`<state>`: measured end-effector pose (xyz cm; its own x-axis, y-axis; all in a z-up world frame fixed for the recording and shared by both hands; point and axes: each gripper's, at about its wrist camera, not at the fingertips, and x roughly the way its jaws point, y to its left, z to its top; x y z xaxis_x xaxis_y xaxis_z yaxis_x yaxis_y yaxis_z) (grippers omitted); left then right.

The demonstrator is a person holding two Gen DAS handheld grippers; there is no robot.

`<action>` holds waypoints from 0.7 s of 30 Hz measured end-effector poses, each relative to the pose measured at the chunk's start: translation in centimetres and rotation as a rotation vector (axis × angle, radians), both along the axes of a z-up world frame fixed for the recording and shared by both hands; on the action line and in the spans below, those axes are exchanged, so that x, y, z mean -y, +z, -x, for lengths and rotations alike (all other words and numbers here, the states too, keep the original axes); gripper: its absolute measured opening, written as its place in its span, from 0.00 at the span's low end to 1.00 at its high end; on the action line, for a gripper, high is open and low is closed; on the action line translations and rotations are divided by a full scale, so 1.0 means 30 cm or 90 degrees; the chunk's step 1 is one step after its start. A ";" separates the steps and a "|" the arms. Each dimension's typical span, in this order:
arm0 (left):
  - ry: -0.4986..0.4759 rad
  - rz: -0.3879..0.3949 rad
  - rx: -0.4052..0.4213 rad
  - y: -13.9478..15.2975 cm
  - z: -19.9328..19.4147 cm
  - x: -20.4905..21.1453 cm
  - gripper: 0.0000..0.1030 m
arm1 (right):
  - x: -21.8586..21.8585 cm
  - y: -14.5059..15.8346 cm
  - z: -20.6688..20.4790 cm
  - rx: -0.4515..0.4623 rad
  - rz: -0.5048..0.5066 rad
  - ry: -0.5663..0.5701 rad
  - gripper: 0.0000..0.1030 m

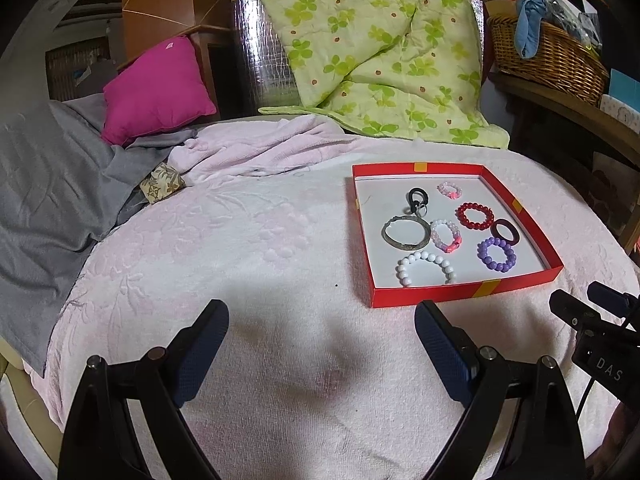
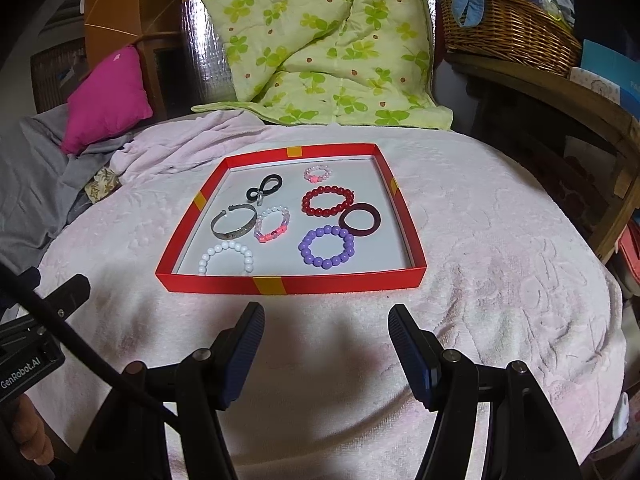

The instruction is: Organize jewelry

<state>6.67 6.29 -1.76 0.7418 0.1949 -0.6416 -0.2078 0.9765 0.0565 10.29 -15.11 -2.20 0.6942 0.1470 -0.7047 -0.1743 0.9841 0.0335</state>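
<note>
- The tray [image 2: 216,280] lies on the blanket [image 2: 480,260], just ahead of my right gripper [image 2: 326,344].
- My left gripper [image 1: 322,344] sits left of the tray.
- Bracelets [image 2: 326,246] lie inside the tray.
- A quilt [image 2: 320,40] lies behind the tray.

Pink-covered bed [image 2: 480,240], green quilt [image 2: 320,40], maybe wicker basket [image 2: 508,32]

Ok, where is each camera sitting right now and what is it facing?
Left wrist: sits on the left gripper, angled down at the towel; tray ahead to its right; own open fingers show, right gripper at the edge.
Right wrist: on the right gripper, facing the tray straight ahead; own open fingers show, left gripper at left.
Shared: tray, purple bracelet, quilt, basket.
</note>
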 end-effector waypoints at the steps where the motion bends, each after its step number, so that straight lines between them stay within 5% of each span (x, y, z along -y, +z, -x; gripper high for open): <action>1: 0.000 0.000 0.000 0.000 0.000 -0.001 0.91 | 0.000 0.000 0.000 -0.001 0.001 0.000 0.66; 21: 0.006 0.003 -0.005 -0.003 0.006 -0.016 0.91 | 0.001 -0.002 -0.002 -0.002 0.002 0.000 0.66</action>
<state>6.50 6.78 -1.83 0.7356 0.1987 -0.6477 -0.2158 0.9749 0.0539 10.34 -15.14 -2.28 0.6920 0.1451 -0.7072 -0.1740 0.9842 0.0317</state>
